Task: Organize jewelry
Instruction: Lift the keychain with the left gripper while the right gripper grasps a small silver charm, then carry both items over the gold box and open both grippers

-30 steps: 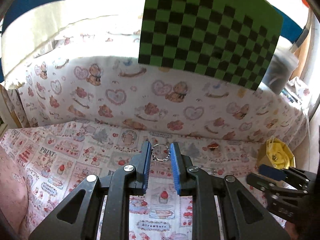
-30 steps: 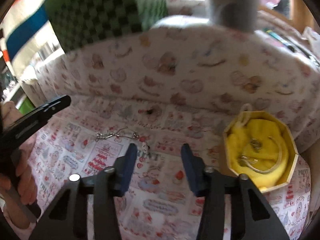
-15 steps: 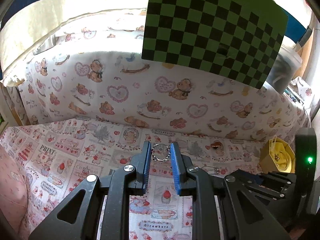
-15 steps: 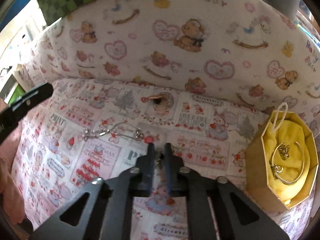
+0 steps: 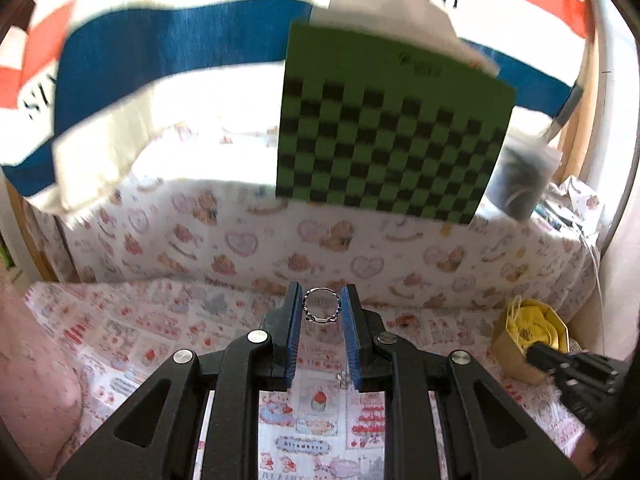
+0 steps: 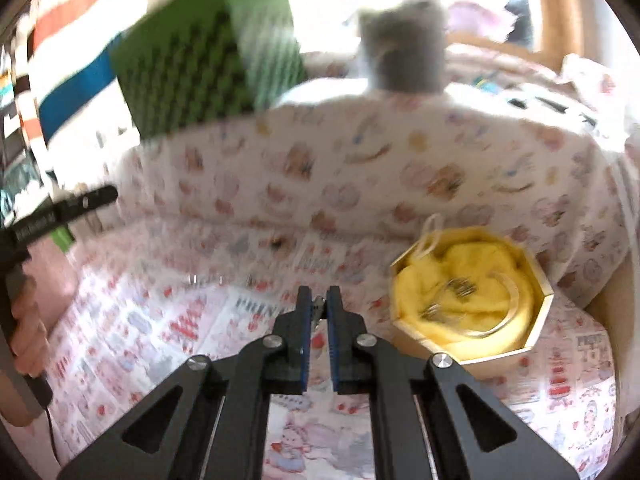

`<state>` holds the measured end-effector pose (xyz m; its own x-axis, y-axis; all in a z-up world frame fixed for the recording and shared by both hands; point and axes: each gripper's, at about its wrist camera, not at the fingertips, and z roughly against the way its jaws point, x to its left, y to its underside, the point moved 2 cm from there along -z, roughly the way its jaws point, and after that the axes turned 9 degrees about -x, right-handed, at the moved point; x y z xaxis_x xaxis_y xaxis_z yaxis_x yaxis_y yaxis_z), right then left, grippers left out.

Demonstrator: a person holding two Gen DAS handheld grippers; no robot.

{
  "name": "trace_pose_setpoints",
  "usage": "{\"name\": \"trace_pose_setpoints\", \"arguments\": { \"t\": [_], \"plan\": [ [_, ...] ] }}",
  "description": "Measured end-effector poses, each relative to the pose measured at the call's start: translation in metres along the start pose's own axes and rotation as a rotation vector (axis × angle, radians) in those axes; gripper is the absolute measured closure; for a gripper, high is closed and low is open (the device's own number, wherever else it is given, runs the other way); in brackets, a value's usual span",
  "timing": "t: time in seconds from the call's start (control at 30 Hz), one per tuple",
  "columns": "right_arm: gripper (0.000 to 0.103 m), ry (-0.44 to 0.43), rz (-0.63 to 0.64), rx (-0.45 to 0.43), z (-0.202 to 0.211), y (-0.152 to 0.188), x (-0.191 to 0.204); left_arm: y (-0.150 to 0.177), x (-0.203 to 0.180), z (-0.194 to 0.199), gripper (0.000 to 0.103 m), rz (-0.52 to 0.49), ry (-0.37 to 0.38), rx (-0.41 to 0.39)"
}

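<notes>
Bench under strawberry-print cloth, bear-print backdrop, left claw gripping beaded silver ring, right claw pinching small silver piece, octagonal yellow-lined box.

Yellow-lined box; green-black checkerboard (seemingly blurred).

Green checkerboard card, blurry grey container, perhaps plastic, behind.

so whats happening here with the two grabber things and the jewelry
A person is sorting jewelry on a printed cloth with two handheld grippers. The left gripper holds a silver ring between its pads. The right gripper is shut on a small metal piece, beside the octagonal box lined in yellow, which already holds a few pieces.
</notes>
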<state>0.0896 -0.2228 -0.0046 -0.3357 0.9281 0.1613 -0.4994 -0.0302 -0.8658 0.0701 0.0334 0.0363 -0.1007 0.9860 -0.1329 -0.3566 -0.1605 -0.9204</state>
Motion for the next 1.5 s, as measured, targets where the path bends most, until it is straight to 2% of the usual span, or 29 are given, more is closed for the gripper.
{"name": "trace_pose_setpoints", "arguments": {
  "t": [0.07,0.3,0.5,0.67,0.77,0.83,1.0,1.13,1.33,1.5],
  "plan": [
    [0.096,-0.011,-0.027,-0.051,0.013,-0.009,-0.01,-0.002,-0.006,0.006,0.084,-0.016,-0.011,-0.035],
    [0.096,-0.034,-0.163,-0.134,0.044,-0.032,-0.052,-0.005,-0.02,0.022,0.084,-0.023,0.027,-0.077],
    [0.096,-0.027,-0.192,-0.177,0.057,-0.038,-0.065,-0.007,-0.054,0.036,0.084,-0.054,0.085,-0.1],
    [0.096,0.003,-0.266,-0.205,0.057,-0.036,-0.096,-0.014,-0.11,0.02,0.084,-0.088,0.228,-0.009],
    [0.096,-0.012,-0.332,-0.172,0.045,-0.03,-0.116,-0.013,-0.148,-0.005,0.084,-0.112,0.299,0.078],
    [0.096,0.025,-0.344,-0.145,0.034,-0.025,-0.126,-0.007,-0.169,-0.016,0.084,-0.121,0.354,0.112],
    [0.096,0.025,-0.383,-0.093,0.018,-0.018,-0.14,0.018,-0.215,-0.037,0.084,-0.153,0.376,0.145],
    [0.096,0.021,-0.394,-0.074,0.012,-0.014,-0.142,0.037,-0.235,-0.054,0.084,-0.176,0.369,0.182],
    [0.096,0.025,-0.4,-0.054,0.004,-0.011,-0.144,0.062,-0.235,-0.076,0.084,-0.136,0.411,0.257],
    [0.096,0.039,-0.378,-0.072,0.009,-0.013,-0.14,0.069,-0.235,-0.073,0.084,-0.176,0.436,0.231]
  ]
}}
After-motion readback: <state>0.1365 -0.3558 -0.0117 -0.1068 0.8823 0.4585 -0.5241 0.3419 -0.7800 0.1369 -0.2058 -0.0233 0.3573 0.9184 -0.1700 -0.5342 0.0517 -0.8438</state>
